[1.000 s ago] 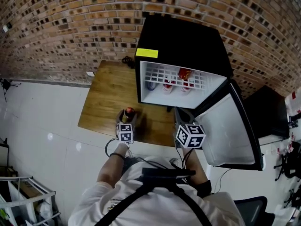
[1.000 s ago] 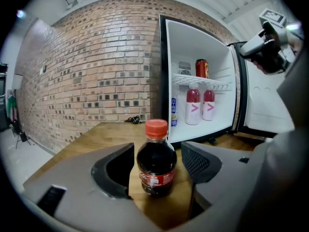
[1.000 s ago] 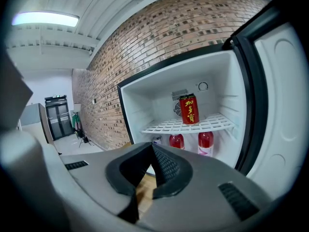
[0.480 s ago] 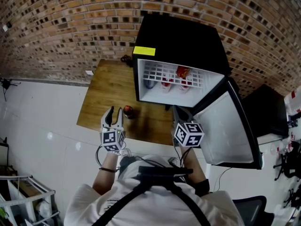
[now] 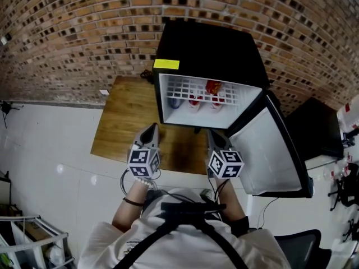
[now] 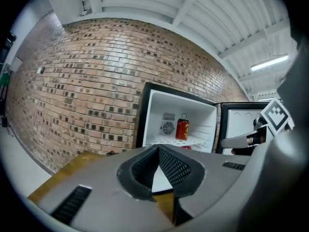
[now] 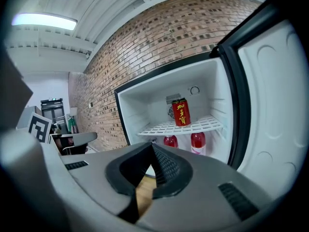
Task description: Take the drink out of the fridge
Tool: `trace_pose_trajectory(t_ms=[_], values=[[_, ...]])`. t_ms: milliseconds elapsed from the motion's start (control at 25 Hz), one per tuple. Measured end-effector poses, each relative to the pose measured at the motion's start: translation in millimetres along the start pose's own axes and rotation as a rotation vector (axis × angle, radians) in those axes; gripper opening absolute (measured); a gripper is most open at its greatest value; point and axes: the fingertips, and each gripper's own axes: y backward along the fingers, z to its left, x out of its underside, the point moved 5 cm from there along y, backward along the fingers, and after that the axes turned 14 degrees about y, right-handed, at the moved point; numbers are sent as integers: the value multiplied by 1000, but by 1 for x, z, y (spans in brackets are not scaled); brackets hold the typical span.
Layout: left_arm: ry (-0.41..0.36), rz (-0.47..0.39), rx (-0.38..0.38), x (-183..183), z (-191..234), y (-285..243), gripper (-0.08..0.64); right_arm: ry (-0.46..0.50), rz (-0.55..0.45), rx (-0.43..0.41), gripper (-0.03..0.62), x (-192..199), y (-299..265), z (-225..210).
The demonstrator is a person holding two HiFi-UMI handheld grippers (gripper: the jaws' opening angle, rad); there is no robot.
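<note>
The black fridge (image 5: 213,52) stands open, its door (image 5: 269,150) swung to the right. A red can (image 7: 181,112) sits on the white wire shelf (image 7: 193,126), with two red bottles (image 7: 198,142) below it. The can (image 6: 182,129) also shows in the left gripper view. My left gripper (image 5: 150,134) hovers over the wooden board (image 5: 123,116), shut with nothing between its jaws (image 6: 158,149). It covers the spot where the brown bottle stood, so that bottle is hidden. My right gripper (image 5: 215,139) hangs before the fridge opening, shut and empty (image 7: 152,146).
A brick wall (image 5: 84,32) runs behind the fridge and the board. White tiled floor (image 5: 50,144) lies to the left. A black cabinet (image 5: 317,130) stands right of the open door. A yellow label (image 5: 166,64) marks the fridge's top front edge.
The left gripper let go of the brown bottle on the board, drew back to the left, then shut and moved over where the bottle stood. The right gripper barely moved.
</note>
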Motion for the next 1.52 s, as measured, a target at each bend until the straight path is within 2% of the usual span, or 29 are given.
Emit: trace_pose_trajectory(t_ms=[240,720,1520], values=[[-16,40,65,-4,-30,-14,2,-21,-7,49,14,1,13,-13],[-35,88,91,6,-43,-18,2,-17,-13,67,14,1,27,-21],[-20,98,46,8,-25,-15,2,12,0,63,12,2,24,-21]])
